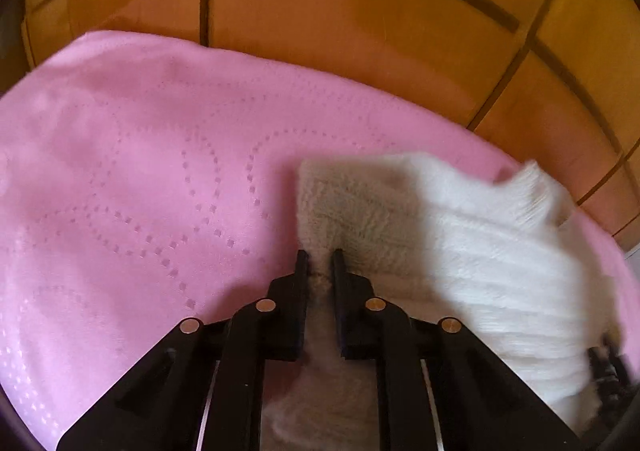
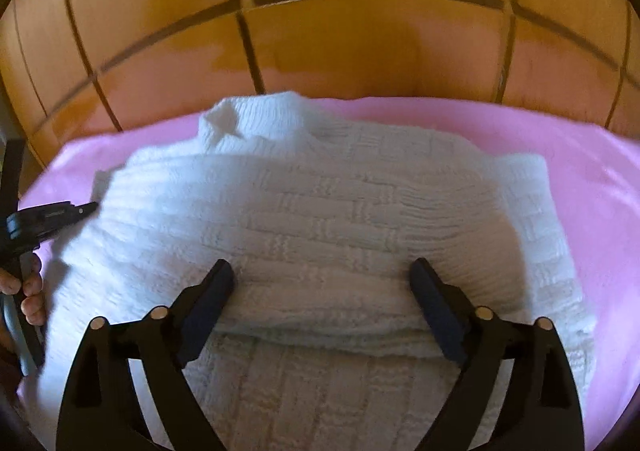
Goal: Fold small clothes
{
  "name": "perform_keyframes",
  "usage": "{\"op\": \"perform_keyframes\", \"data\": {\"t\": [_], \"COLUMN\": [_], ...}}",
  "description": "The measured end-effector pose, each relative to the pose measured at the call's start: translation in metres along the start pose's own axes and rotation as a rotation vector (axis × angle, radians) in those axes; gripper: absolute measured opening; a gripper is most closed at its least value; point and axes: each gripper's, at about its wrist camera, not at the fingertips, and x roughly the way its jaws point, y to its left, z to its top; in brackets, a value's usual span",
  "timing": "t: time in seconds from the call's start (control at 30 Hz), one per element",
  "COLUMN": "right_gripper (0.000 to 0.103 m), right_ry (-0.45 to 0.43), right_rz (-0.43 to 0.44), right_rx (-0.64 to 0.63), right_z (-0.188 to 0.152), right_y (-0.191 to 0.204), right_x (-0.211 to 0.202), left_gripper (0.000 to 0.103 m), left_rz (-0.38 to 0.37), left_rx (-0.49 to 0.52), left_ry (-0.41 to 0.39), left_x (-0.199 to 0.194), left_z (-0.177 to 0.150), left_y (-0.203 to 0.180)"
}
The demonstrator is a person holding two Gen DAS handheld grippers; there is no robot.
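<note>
Two black hand-held grippers work a white knitted sweater on a pink cloth.

Orange-brown tiled floor point(image 2: 360, 43) fills the far side, from 9 to 3 o'clock; the pink dotted cloth point(image 1: 140, 171) spreads before it. The white knitted sweater point(image 2: 320, 211) lies folded over itself on the cloth, its collar at 12 o'clock. The right gripper point(image 2: 323, 277) hovers spread wide over the folded edge. The left gripper point(image 1: 320, 265), at 9 o'clock in the right view, is pinched narrow on the sweater's edge.
</note>
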Motion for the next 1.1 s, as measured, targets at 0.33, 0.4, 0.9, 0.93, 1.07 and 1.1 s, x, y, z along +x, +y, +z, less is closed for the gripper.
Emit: {"op": "perform_keyframes", "data": {"t": [0.33,0.4,0.9,0.93,1.07,1.1], "right_gripper": [0.095,0.095,0.095,0.096,0.097,0.097], "right_ry": [-0.012,-0.014,-0.019,-0.019,-0.017,-0.016], "right_rz": [0.006,0.007,0.02,0.022,0.027,0.026], "right_rx": [0.011,0.013,0.02,0.021,0.024,0.024], "right_z": [-0.004,-0.005,-0.004,-0.004,-0.004,-0.004], "right_y": [-0.003,-0.003,-0.003,-0.003,-0.004,-0.004], "right_x": [0.001,0.0,0.0,0.0,0.001,0.002], "left_gripper": [0.057,0.057,0.057,0.057,0.057,0.057], "left_rz": [0.026,0.003,-0.036,-0.032,-0.007,0.0], "left_rx": [0.047,0.073,0.175,0.176,0.162,0.153], "left_ry": [-0.138,-0.161,-0.159,-0.147,-0.074,-0.035], "left_x": [-0.072,-0.088,-0.093,-0.088,-0.061,-0.049], "left_z": [-0.015,-0.023,-0.045,-0.046,-0.048,-0.049], "left_y": [-0.023,-0.032,-0.065,-0.064,-0.057,-0.053]}}
